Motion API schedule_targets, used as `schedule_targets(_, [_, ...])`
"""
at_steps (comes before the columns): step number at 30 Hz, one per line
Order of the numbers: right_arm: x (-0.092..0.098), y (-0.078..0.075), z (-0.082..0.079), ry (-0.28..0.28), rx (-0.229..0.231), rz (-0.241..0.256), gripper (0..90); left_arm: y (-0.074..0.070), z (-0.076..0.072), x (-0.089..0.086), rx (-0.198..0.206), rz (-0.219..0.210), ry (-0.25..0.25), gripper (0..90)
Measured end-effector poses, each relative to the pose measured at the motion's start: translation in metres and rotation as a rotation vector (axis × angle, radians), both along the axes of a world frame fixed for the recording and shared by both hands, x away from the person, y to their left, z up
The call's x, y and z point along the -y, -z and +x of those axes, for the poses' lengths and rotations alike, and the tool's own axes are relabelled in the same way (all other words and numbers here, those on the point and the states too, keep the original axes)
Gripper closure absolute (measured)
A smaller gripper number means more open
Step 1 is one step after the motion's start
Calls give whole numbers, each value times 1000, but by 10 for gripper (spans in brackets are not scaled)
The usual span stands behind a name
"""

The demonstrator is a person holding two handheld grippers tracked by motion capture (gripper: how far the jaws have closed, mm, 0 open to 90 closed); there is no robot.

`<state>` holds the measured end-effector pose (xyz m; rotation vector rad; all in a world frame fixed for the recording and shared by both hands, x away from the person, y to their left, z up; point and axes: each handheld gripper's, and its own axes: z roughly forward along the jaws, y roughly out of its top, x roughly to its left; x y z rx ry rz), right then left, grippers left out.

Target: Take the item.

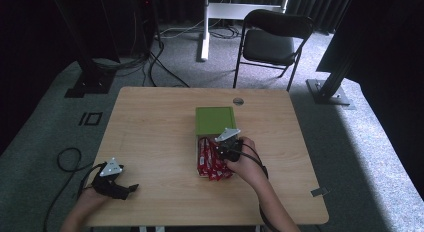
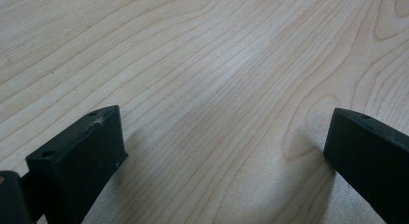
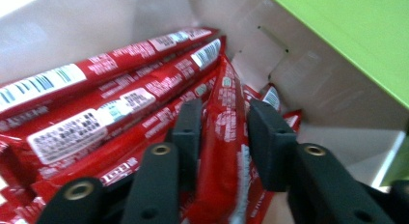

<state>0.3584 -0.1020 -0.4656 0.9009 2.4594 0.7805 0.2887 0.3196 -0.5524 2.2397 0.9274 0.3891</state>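
Note:
A green box (image 1: 215, 119) stands open at the middle of the wooden table (image 1: 150, 127), with several red stick packets (image 1: 209, 166) lying in its tray. My right gripper (image 1: 222, 148) reaches into that tray from the right. In the right gripper view its jaws (image 3: 224, 113) press on both sides of one red stick packet (image 3: 226, 151), which stands on edge above the others (image 3: 96, 113). The green lid (image 3: 357, 35) rises at the upper right. My left gripper (image 1: 131, 188) rests near the table's front left corner. It is open over bare wood (image 2: 226, 137), with nothing between the jaws.
A round cable hole (image 1: 238, 100) sits at the table's far edge. A black folding chair (image 1: 272, 39) stands behind the table. Black frame posts (image 1: 332, 77) and cables (image 1: 155, 67) are on the carpet on both sides.

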Motion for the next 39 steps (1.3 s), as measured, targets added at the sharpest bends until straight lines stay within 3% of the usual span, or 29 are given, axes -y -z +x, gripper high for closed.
schedule_targets(4, [0, -1, 2, 16, -3, -6, 773, 0, 0, 0, 0, 0, 0, 15])
schedule_targets(8, [5, -3, 2, 46, -8, 70, 805, 0, 0, 0, 0, 0, 0, 15])
schedule_targets(21, [15, -22, -14, 53, 23, 211, 812, 0, 0, 0, 0, 0, 0, 15])
schedule_targets(33, [28, -30, -31, 63, 11, 262, 823, 0, 0, 0, 0, 0, -1, 15])
schedule_targets(39, [38, -38, -41, 78, 34, 314, 823, 0, 0, 0, 0, 0, 0, 15])
